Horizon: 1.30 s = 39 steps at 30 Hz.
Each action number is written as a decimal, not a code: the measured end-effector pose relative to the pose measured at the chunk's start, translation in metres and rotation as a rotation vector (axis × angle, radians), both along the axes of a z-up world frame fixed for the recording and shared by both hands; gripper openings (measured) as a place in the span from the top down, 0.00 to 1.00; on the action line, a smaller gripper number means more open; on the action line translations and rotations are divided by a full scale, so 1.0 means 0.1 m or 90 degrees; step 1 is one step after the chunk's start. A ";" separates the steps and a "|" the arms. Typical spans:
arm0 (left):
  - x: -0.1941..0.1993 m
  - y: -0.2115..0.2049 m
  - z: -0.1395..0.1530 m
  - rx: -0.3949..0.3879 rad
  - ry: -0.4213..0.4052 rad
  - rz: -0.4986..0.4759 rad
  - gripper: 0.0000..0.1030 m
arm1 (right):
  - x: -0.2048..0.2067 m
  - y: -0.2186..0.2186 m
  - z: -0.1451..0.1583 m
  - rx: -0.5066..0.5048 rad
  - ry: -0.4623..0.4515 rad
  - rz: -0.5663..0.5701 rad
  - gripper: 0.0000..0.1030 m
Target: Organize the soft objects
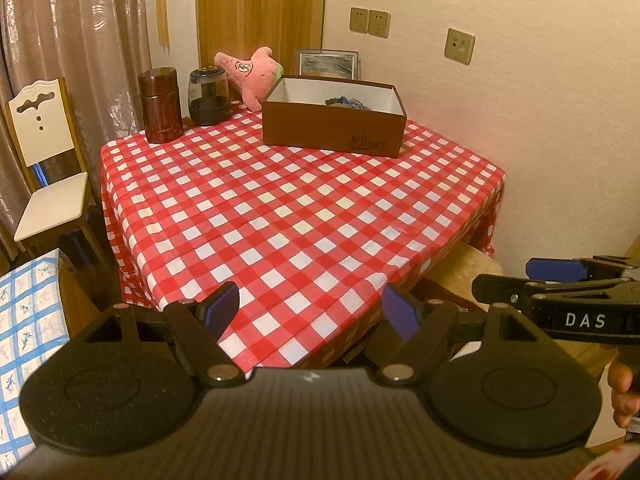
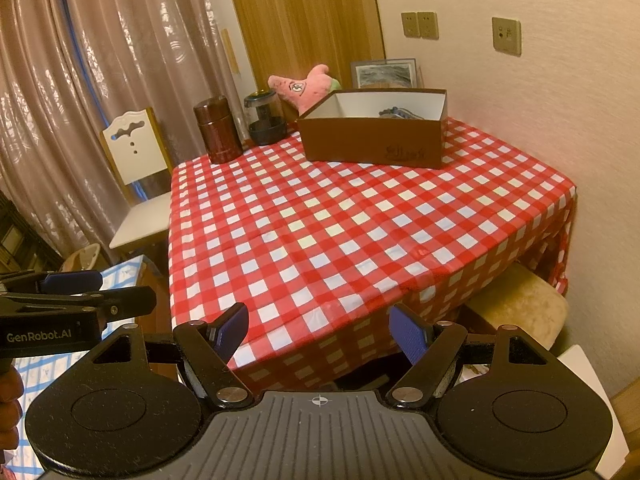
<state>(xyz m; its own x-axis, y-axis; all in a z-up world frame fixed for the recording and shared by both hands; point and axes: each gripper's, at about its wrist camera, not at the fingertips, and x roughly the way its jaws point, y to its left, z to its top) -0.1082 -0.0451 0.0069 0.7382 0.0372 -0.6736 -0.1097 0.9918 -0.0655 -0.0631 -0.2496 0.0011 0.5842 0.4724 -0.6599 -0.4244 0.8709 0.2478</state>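
Side by side, left tool [image 1: 310,306] and right tool [image 2: 320,328] angle downward, both agape, before the checkered table [image 1: 304,208].

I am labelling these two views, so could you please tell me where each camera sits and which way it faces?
Left wrist: behind the open left tool, looking down across the checked table to the brown box; the right tool shows at right.
Right wrist: behind the open right tool, facing likewise; the left tool shows at left.
Shared: table, box, pink plush.
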 end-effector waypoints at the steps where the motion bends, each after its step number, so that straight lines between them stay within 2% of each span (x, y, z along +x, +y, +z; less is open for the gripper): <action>1: 0.00 0.00 0.00 0.000 0.000 0.000 0.25 | 0.00 0.00 0.00 0.000 0.000 0.000 0.25; 39: 0.05 -0.03 -0.02 0.001 0.000 0.001 0.25 | 0.05 -0.04 0.01 0.000 0.001 -0.002 0.25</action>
<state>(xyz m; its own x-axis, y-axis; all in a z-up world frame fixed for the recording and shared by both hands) -0.1029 -0.0481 0.0047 0.7383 0.0392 -0.6733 -0.1108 0.9918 -0.0638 -0.0576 -0.2531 0.0019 0.5850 0.4702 -0.6608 -0.4215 0.8724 0.2477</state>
